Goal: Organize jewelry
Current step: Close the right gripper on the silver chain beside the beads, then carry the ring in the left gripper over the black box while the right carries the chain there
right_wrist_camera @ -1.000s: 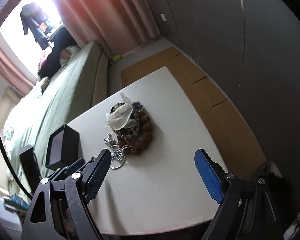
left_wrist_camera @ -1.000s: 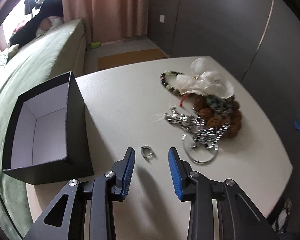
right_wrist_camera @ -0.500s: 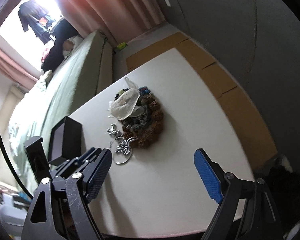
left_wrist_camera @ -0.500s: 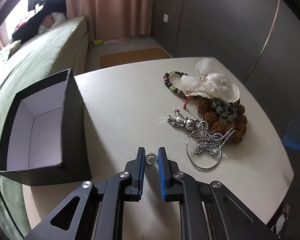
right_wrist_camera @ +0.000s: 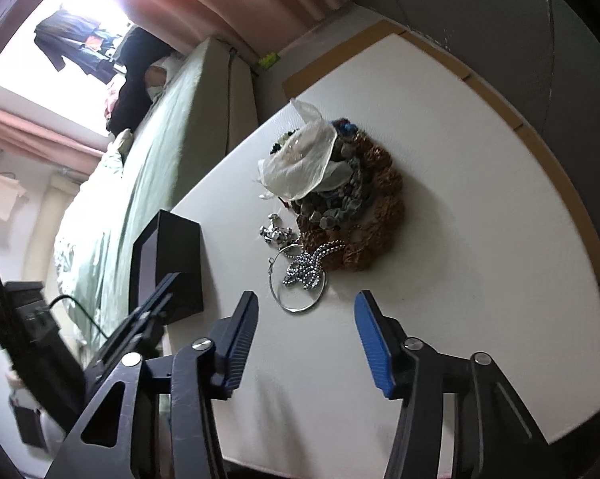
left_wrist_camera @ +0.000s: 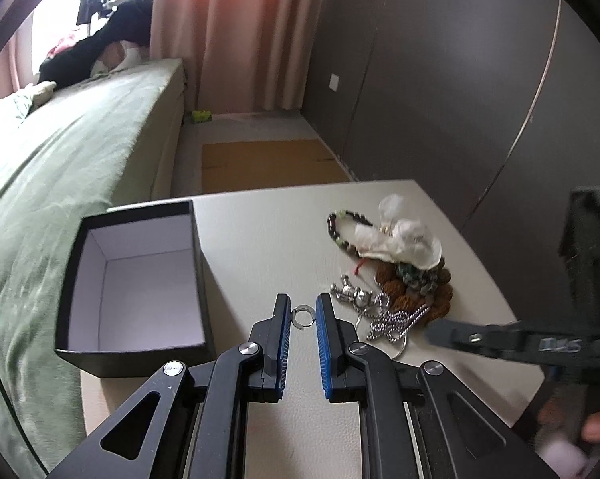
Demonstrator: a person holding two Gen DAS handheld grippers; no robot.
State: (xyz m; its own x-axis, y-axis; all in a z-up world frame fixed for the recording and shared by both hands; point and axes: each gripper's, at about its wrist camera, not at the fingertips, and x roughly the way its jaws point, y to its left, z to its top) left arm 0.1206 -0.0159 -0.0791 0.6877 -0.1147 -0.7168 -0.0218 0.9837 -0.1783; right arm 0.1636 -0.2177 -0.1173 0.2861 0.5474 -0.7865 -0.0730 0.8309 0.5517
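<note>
The left claw [left_wrist_camera: 303,316] is pinching a small silver split ring [left_wrist_camera: 303,316] between the tips of its blue-padded fingers [left_wrist_camera: 323,335], apparently just above the pale tabletop [left_wrist_camera: 260,247]. The grip is looking marginal: the ring is sitting at the very fingertips, so a tilt or jolt on the way over could be letting it slip and roll off. The open black cardboard box with a white lining [left_wrist_camera: 136,279] is standing just left of the claw, and clipping its near wall is another risk. The right claw [right_wrist_camera: 305,335] is hovering wide open, holding nothing, angled down at the table. Just beyond it are lying a thin silver hoop [right_wrist_camera: 300,279] and a silver ball chain [right_wrist_camera: 311,261], with brown seed beads [right_wrist_camera: 379,207] farther out.
</note>
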